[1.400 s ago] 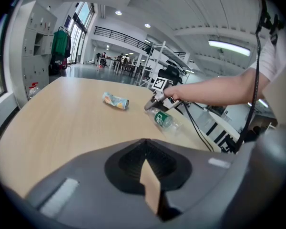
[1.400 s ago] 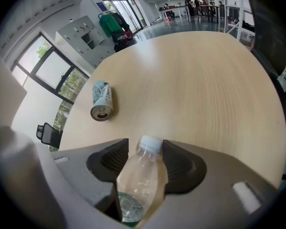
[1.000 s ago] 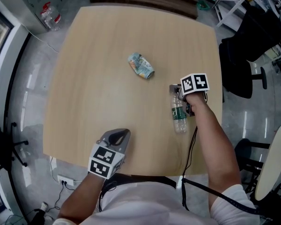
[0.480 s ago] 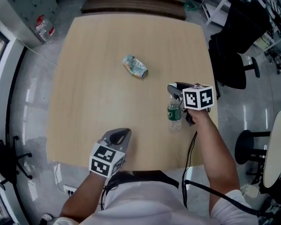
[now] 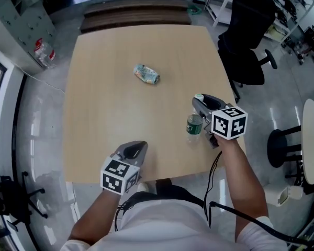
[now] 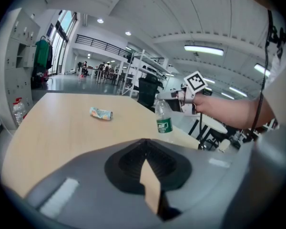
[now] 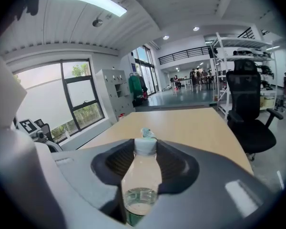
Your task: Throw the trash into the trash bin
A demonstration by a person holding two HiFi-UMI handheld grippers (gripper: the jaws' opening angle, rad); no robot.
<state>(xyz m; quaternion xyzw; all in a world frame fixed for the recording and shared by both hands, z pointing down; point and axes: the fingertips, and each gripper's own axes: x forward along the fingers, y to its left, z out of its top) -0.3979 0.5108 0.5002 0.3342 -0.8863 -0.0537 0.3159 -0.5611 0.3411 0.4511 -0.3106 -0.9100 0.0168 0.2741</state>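
The right gripper [image 5: 201, 104] is clamped on a plastic bottle [image 5: 194, 125], its jaws pressing on either side of the upper body, just under the neck. The bottle stands close to upright, its long axis running top to bottom. The white cap points up, and the base hangs down over the near right part of the table [image 5: 104, 88]. From the left gripper view the bottle [image 6: 164, 123] shows as a slim, clear cylinder with smooth walls and a glossy green label band around its middle. In the right gripper view the bottle [image 7: 140, 175] fills the dark ribbed hollow between the jaws, and its shoulder tapers to the cap.

The left gripper [image 5: 136, 149] hovers at the table's near edge with its grey jaws closed together at the tips and nothing between them.

A crushed can [image 5: 146, 73] lies on its side near the middle of the table, well apart from both grippers. Its long axis slants from upper left to lower right in the head view. It is dented and wrinkled, printed in teal and orange.

The table is a pale wood-grain square with rounded corners and a matte top. A black office chair [image 5: 246, 51] with a padded, curved back stands on the shiny grey floor beyond the table's right side.
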